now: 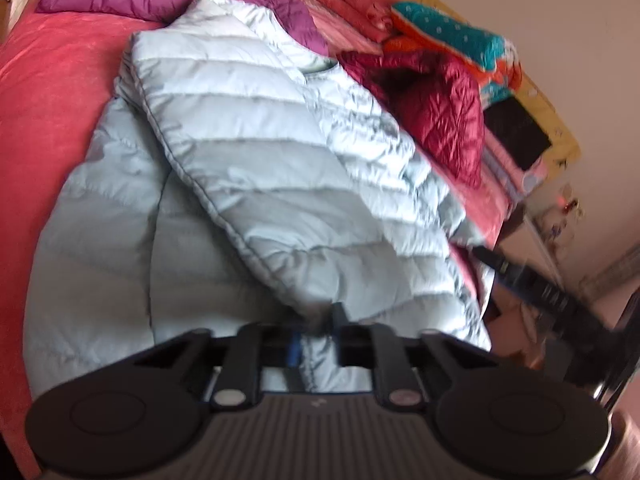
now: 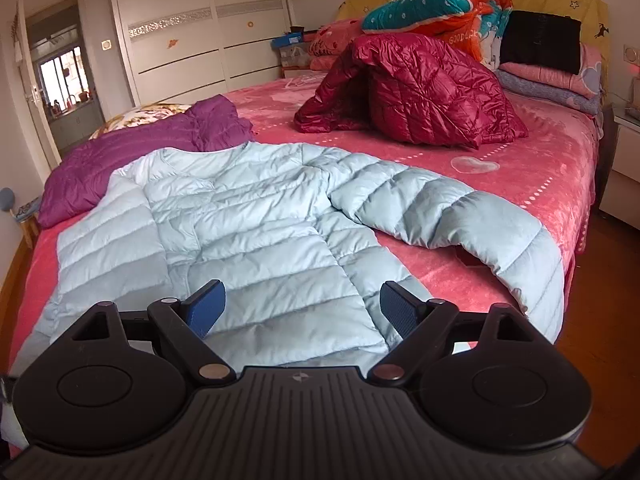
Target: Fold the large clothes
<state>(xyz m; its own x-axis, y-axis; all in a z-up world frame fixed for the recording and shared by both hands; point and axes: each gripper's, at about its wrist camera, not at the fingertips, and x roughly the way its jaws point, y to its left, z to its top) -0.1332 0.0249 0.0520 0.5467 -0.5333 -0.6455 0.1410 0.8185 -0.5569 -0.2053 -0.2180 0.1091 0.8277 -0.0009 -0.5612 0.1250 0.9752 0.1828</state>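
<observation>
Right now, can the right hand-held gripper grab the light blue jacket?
Probably yes: the right hand-held gripper is open just above the light blue jacket, with nothing between them.

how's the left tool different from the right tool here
The left tool is shut on a fold of the pale blue jacket; the right tool is open and holds nothing, hovering over the jacket's hem. The left view is blurred, the right sharp. Both are black with blue pads.
</observation>
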